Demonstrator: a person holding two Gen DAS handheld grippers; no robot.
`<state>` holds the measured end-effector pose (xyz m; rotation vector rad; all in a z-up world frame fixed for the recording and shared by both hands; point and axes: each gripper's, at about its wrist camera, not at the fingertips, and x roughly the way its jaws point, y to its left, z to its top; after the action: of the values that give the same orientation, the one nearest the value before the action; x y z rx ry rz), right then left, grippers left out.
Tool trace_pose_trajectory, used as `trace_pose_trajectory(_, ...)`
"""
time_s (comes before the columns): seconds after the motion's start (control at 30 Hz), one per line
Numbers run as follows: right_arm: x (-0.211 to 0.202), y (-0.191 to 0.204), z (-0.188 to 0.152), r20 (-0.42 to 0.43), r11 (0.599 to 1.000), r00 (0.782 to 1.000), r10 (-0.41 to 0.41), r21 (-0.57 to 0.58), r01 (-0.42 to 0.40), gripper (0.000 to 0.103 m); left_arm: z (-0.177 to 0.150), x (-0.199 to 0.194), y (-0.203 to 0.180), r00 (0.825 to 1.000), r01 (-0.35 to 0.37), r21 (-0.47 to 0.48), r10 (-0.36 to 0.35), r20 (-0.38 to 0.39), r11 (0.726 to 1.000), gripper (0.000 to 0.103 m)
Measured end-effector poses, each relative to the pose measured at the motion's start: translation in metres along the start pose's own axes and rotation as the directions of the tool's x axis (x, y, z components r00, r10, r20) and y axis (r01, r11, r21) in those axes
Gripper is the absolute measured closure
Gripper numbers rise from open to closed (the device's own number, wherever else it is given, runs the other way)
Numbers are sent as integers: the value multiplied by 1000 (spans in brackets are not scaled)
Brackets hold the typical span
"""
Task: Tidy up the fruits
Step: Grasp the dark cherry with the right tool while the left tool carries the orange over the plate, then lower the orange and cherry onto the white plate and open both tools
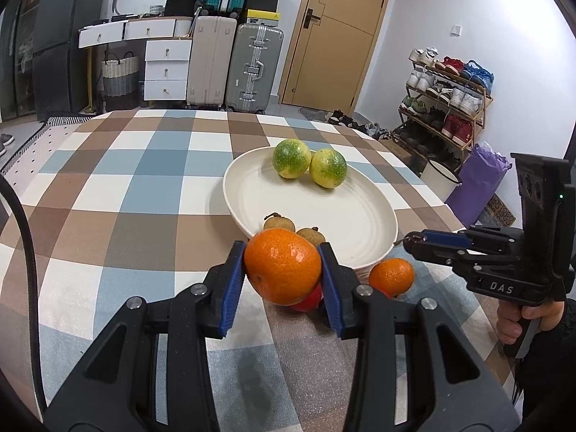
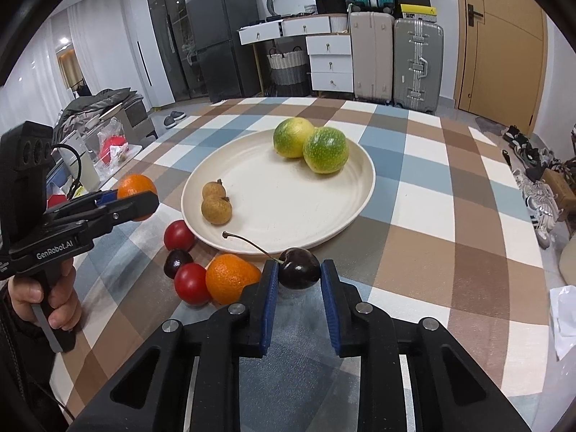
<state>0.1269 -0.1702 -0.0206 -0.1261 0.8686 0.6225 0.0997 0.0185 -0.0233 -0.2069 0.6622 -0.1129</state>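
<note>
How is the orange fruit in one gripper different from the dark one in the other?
The round orange mandarin is far bigger than the glossy dark cherry. The mandarin's skin is bright and dimpled; the cherry's is smooth, almost black. The cherry has a long stem, the mandarin none. Both are clamped between blue pads near the white plate.

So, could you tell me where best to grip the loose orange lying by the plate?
Grip the loose orange across its round middle, coming from above. Two red tomatoes crowd one side and the plate rim sits just behind, so a low side approach looks blocked.
</note>
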Motion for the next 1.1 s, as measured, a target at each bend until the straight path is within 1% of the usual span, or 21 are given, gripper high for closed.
trace_pose_trajectory(0.13,-12,1,3,35,1000,999,-1,3,1,79,5,-2,-3,1000,0,5,0,11,1000,66)
trace_pose_trajectory(0.4,-25,2,13,100,1000,995,9,17,-10,79,14,-2,-17,999,-11,46,10,39,999,66)
trace_pose_trajectory(0.5,-26,1,16,126,999,992,9,32,-13,79,22,1,-20,998,-28,56,24,58,998,66)
trace_pose_trajectory(0.6,-22,0,20,151,998,988,-22,58,14,79,28,7,-21,998,-30,56,27,65,998,66)
trace_pose_trajectory(0.7,-15,-2,25,169,996,985,-30,89,15,79,35,16,-24,997,-39,67,34,71,997,66)
trace_pose_trajectory(0.87,1,-1,35,193,993,981,1,115,-24,79,40,32,-27,997,-51,88,45,65,995,66)
trace_pose_trajectory(1.1,23,1,39,170,992,985,21,120,-42,79,42,50,-26,997,-68,89,64,43,994,66)
